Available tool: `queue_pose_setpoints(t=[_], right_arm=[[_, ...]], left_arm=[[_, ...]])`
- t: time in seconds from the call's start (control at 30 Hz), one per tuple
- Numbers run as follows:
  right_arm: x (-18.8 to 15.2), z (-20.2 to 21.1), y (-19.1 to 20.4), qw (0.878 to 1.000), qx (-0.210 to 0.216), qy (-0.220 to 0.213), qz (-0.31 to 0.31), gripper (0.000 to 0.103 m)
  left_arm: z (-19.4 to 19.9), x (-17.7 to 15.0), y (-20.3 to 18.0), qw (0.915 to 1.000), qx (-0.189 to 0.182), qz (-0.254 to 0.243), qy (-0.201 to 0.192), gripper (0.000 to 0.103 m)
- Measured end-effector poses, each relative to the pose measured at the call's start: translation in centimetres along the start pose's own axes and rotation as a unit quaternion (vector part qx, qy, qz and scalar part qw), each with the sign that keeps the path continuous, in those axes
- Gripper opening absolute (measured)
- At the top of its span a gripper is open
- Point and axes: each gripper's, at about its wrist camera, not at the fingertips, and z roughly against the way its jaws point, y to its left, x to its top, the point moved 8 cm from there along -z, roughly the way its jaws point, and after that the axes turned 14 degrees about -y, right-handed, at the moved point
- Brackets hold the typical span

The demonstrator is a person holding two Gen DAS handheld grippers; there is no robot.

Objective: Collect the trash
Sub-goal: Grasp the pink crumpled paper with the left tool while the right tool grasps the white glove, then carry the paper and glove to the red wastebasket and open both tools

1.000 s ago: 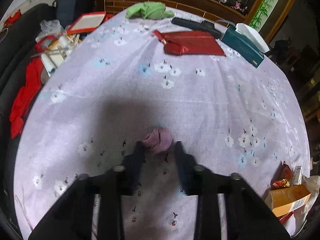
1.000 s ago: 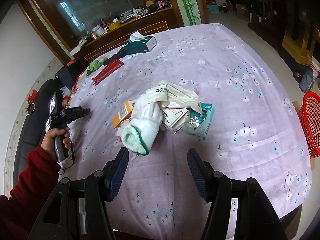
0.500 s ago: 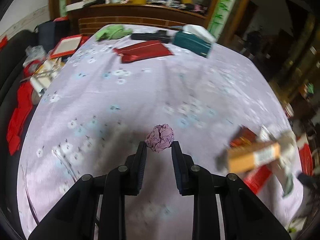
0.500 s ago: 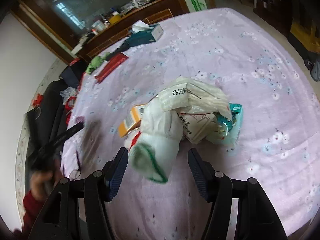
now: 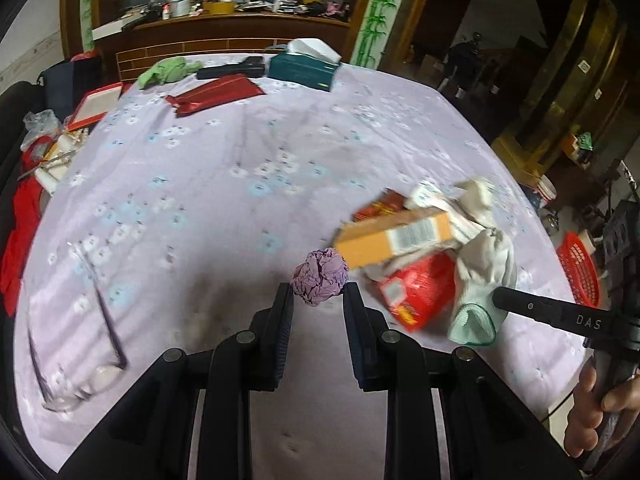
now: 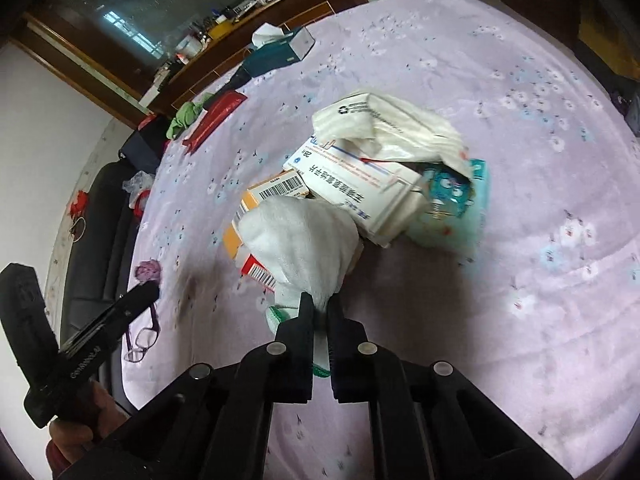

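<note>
My left gripper (image 5: 319,300) is shut on a crumpled purple paper ball (image 5: 320,282), held above the lilac flowered tablecloth (image 5: 224,208). Just right of it lies a trash pile: an orange box (image 5: 396,240), a red packet (image 5: 424,296) and a white glove (image 5: 486,264). In the right wrist view the pile also shows a white bag (image 6: 380,120), a white medicine box (image 6: 352,188) and a teal tissue pack (image 6: 456,208). My right gripper (image 6: 320,310) is shut on the cuff of the white glove (image 6: 304,236). The paper ball (image 6: 148,272) shows at the left gripper's tip.
At the far end lie a teal tissue box (image 5: 302,70), a red pouch (image 5: 216,96) and a green cloth (image 5: 168,72). A pair of glasses (image 5: 80,340) lies near the left edge. A red basket (image 5: 580,276) stands on the floor to the right.
My left gripper closed on the purple ball, lifted it and swung right toward the pile. My right gripper moved forward and shut on the glove's cuff.
</note>
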Motion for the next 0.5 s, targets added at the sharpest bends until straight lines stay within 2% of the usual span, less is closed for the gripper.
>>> queue_pose_setpoints(t=[0.5], right_arm=[[1.0,8.6,-4.5,0.997,-0.02,-0.065,0.026,0.006]], left_arm=[[1.1,-1.1,-12.2,0.9968,-0.053,-0.06,-0.007,0.024]])
